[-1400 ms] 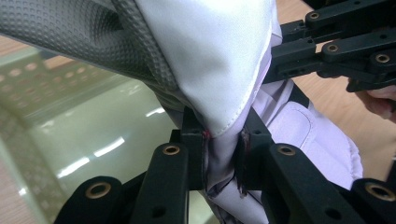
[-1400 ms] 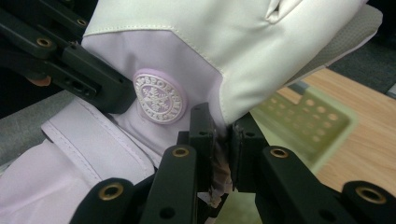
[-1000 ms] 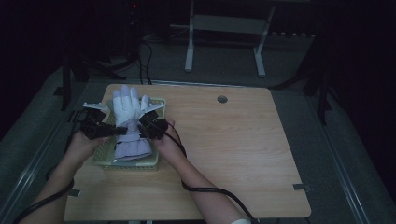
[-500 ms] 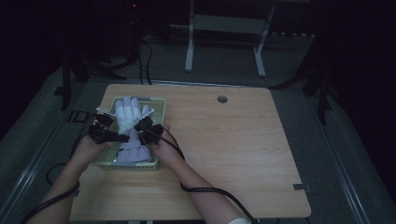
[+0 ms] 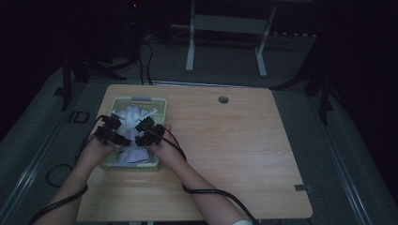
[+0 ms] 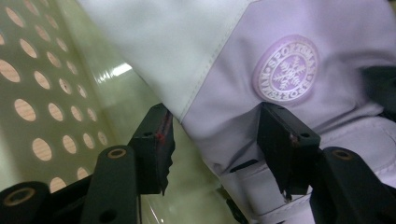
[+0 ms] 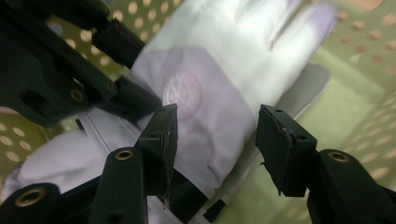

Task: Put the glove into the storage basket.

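Both grippers are sitting lower in the basket (image 5: 160,108) than a second ago, glove (image 6: 243,70) now lying flat on its floor. Left gripper (image 6: 212,140) jaws have just been opening; glove cuff is lying between them, pads off it. Right gripper (image 7: 215,140) jaws likewise parting, glove edge between, unpressed. Release step looks underway; next, both are needing to lift straight clear without snagging fabric.

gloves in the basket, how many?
1 visible: a white and lilac ski glove lying in the green perforated basket, between both grippers. Another could be hidden beneath it.
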`<state>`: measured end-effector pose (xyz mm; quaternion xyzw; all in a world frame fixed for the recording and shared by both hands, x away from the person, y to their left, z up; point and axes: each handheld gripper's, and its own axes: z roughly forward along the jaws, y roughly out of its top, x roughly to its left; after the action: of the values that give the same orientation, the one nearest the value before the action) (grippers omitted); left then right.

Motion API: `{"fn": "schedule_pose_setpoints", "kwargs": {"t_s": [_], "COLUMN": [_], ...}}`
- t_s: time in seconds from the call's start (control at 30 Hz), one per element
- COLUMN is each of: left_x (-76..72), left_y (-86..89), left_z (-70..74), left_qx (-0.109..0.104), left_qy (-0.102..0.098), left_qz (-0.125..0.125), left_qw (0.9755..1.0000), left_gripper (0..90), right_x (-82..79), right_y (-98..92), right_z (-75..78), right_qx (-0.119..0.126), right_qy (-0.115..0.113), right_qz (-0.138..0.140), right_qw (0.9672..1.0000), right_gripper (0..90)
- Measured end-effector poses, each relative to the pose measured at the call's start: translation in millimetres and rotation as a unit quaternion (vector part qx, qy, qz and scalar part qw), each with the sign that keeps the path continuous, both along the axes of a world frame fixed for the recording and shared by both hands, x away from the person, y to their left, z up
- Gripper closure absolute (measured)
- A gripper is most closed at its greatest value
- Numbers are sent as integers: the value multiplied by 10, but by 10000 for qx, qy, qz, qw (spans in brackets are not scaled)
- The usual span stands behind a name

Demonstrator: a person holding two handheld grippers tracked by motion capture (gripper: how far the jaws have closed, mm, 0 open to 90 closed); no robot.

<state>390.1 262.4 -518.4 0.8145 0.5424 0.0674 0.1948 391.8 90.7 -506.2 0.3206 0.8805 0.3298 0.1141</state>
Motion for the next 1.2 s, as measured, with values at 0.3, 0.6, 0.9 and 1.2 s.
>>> {"fn": "schedule_pose_setpoints", "kwargs": {"t_s": [0.3,0.6,0.9,1.2], "left_x": [-147,-359,-503,-672], "left_y": [78,-75,-413,-821], "left_z": [118,259,405,531], "left_qx": [-579,-974,-1354,-1613], "left_qy": [-865,-1711,-1895,-2042], "left_qz": [-146,-332,-623,-979], "left_qw": [9945,9799,9705,9606], "left_gripper": [234,84,85,86], "right_x": [31,92,58,12], "right_y": [-295,-647,-979,-1313], "right_z": [243,330,344,385], "right_qx": [619,759,782,750], "right_qy": [-203,-230,-219,-297], "right_qz": [193,488,627,617], "right_qw": [9977,9956,9947,9948], "right_gripper": [307,142,141,143]}}
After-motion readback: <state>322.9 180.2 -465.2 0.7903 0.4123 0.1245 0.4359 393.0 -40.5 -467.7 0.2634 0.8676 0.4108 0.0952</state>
